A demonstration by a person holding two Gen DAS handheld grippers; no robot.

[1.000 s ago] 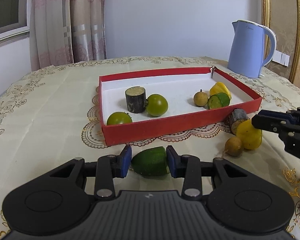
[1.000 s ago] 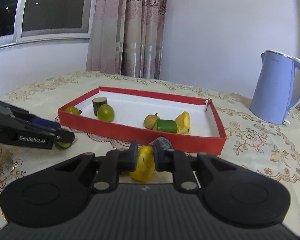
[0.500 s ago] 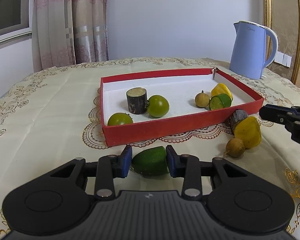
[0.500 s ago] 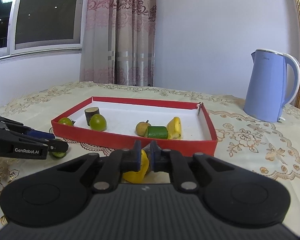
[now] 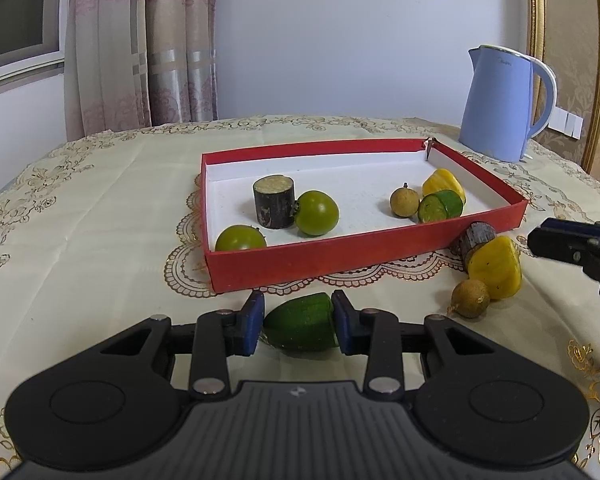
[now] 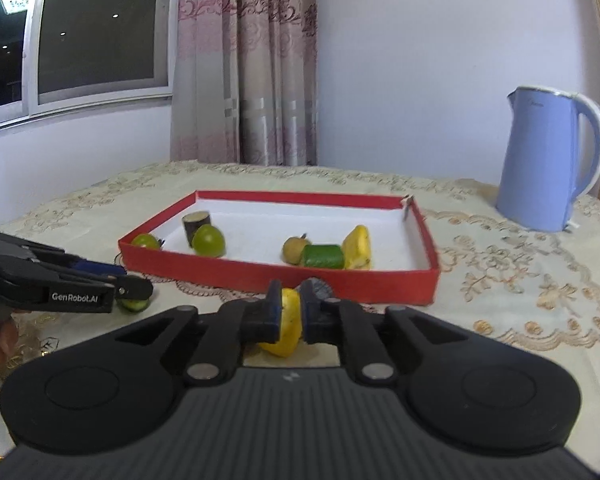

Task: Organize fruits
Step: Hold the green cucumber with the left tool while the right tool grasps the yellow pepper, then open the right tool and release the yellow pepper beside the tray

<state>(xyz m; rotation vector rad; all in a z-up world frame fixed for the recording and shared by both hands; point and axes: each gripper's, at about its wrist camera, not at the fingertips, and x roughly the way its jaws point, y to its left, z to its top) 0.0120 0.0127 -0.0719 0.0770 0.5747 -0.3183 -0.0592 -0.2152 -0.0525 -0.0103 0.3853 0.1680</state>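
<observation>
Six pieces already lie in the red tray [image 5: 340, 264]: a dark stub [image 5: 274, 206], two green tomatoes [image 5: 316, 212], a small brown fruit [image 5: 405, 205], a green slice [image 5: 440, 206] and a yellow wedge [image 5: 444, 184].

Four pieces remain outside it on the desk [image 5: 80, 220], all on its near side.
- **(a) Green chunk** [image 5: 300, 324]: It sits just in front of the tray's near wall. My left tongs [image 5: 298, 322] are closed on it, with a blue pad against each flank. I cannot tell whether it has left the cloth.
- **(b) Yellow chunk** [image 5: 496, 266]: It is off the tray's near right corner, touching a second dark stub [image 5: 476, 238] on its far side and a second brown fruit [image 5: 470, 298] on its near side.
- **(c) Right tongs** [image 6: 290, 308]: The jaws are opening from a narrow gap. The yellow chunk shows through that gap in their own view. The left view puts the tips just right of it, so I judge that nothing is gripped.

Progress is past halfway, by my reckoning. What is left is to carry the green chunk over the wall, then take the cluster of three one at a time. A blue kettle [image 5: 500, 104] stands beyond the far right corner, clear of the work.
</observation>
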